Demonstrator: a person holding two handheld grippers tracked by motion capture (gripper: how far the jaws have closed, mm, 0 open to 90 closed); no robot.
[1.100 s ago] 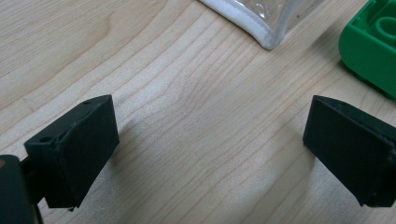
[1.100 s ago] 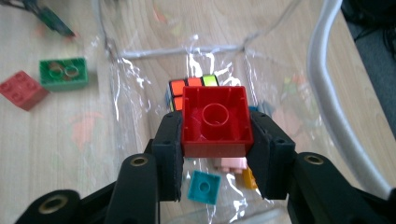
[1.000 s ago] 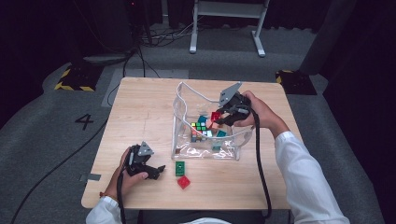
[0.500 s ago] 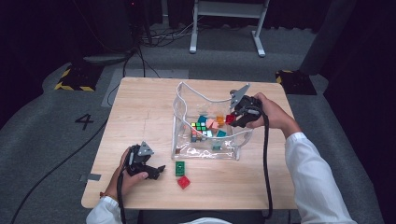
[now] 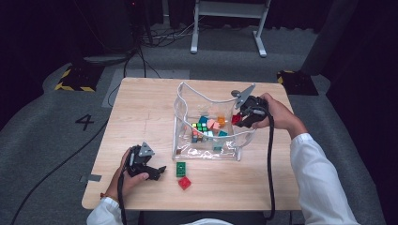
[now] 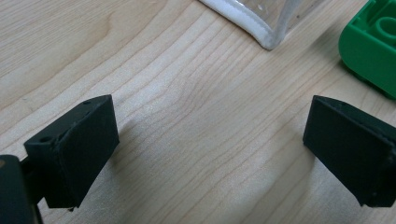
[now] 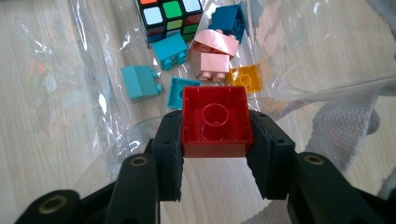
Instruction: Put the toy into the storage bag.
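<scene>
Jaws of our right gripper (image 7: 214, 154) are clamping a red plastic brick (image 7: 215, 122) above the clear plastic bag (image 5: 185, 101); our left gripper (image 6: 210, 154) is resting released on the wooden table (image 6: 187, 70).

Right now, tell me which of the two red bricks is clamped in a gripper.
The red brick at the clear bag's right rim, clamped hollow side up in the right gripper. The other red brick lies loose on the table beside the green one.

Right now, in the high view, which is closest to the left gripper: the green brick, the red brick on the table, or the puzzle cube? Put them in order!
From the left gripper:
1. Green brick, just beside it on the table.
2. Red brick on the table, slightly farther, toward the near edge.
3. Puzzle cube, farthest, inside the clear bag.
</scene>
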